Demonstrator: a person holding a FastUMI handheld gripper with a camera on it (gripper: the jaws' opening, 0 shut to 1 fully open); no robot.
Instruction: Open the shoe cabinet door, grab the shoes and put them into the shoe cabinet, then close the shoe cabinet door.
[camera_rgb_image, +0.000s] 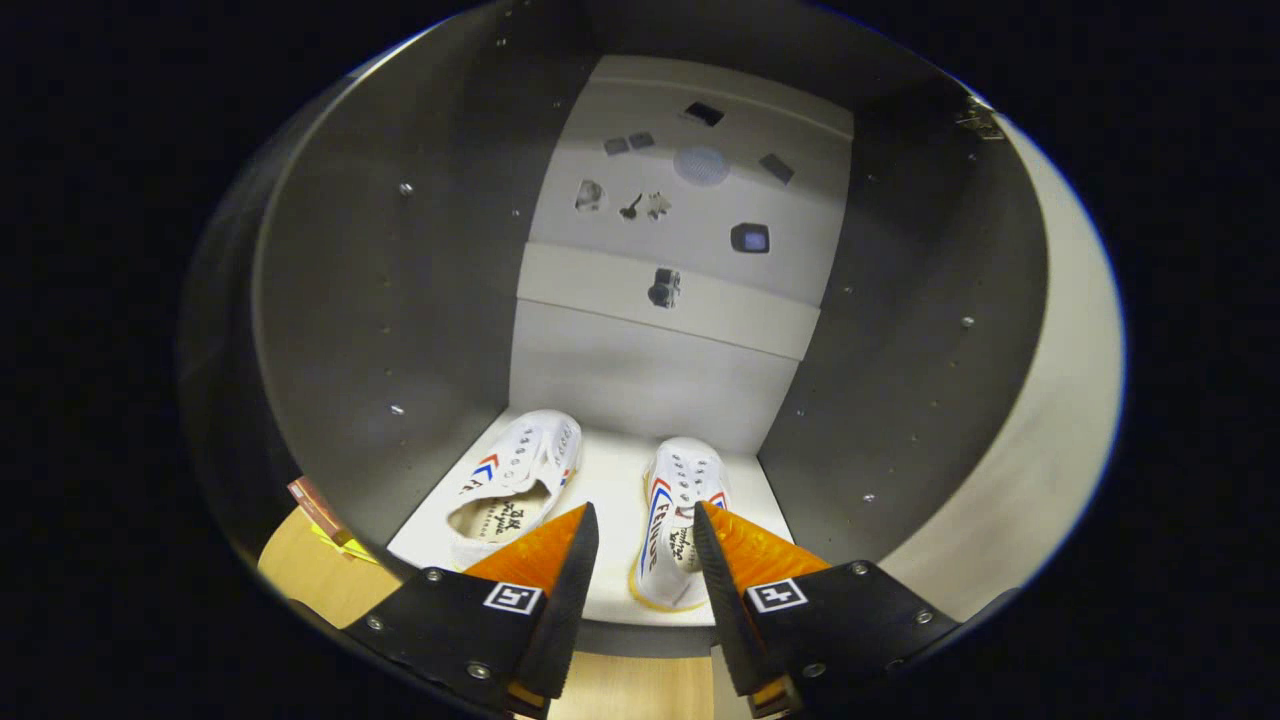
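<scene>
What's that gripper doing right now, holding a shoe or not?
Gripper: open and holding nothing; its fingers are spread apart, with the right-hand shoe on the cabinet shelf showing in the gap just ahead of them.

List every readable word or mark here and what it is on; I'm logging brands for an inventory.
"Feiyue", likely, along the side of the shoe just ahead of the open gripper, between its fingers.
"F", then hidden letters, on the other shoe.
Insole print: too small to read.
Square markers on the gripper: patterns, no words.
Stickers on the cabinet's back wall: no text I can read.
</scene>
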